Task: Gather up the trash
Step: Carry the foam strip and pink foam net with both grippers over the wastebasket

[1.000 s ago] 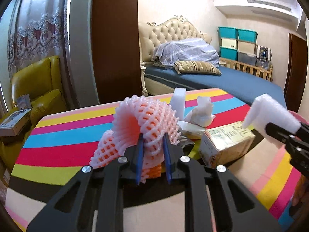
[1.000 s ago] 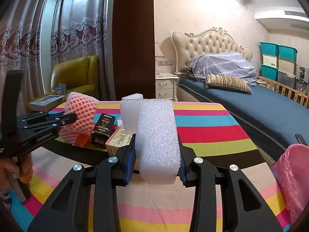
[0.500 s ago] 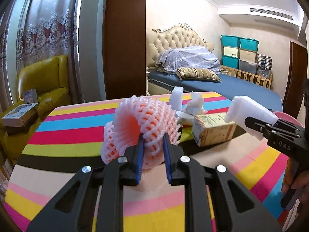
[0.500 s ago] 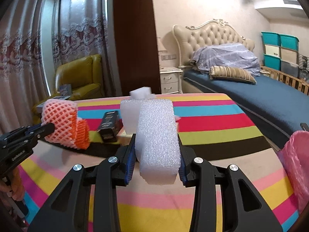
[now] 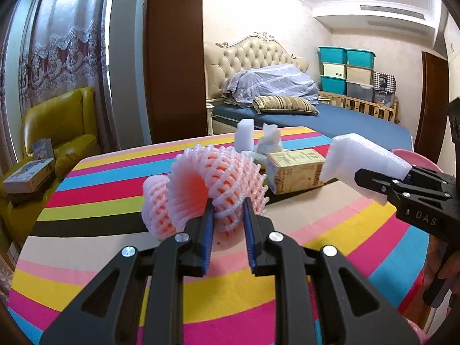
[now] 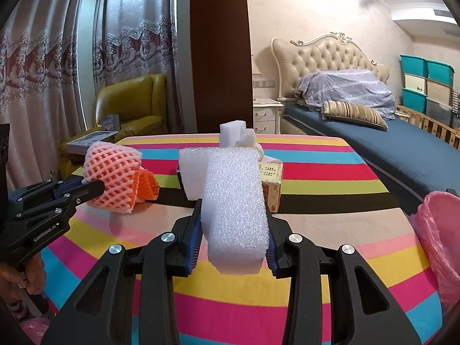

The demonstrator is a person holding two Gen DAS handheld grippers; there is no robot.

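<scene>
My left gripper (image 5: 228, 210) is shut on a pink foam fruit net (image 5: 212, 178), held above the striped table (image 5: 115, 189). From the right wrist view the same net (image 6: 115, 172) shows at the left, with an orange piece under it. My right gripper (image 6: 233, 221) is shut on a white foam block (image 6: 234, 201), an L-shaped piece also seen in the left wrist view (image 5: 359, 164). Behind both, on the table, lie a yellowish cardboard box (image 5: 293, 169), a white foam cube (image 5: 244, 135) and crumpled white paper (image 5: 270, 141).
A bin lined with a pink bag (image 6: 440, 238) stands at the table's right edge. Beyond the table are a bed (image 6: 373, 132), a yellow armchair (image 6: 129, 106), a dark wooden panel (image 6: 218, 51) and stacked storage boxes (image 5: 348, 69). A hand (image 6: 20, 276) grips the left tool.
Both grippers have drawn back toward the near side of the table with their loads; the box and the paper now look farther off. Neither grip has changed.
</scene>
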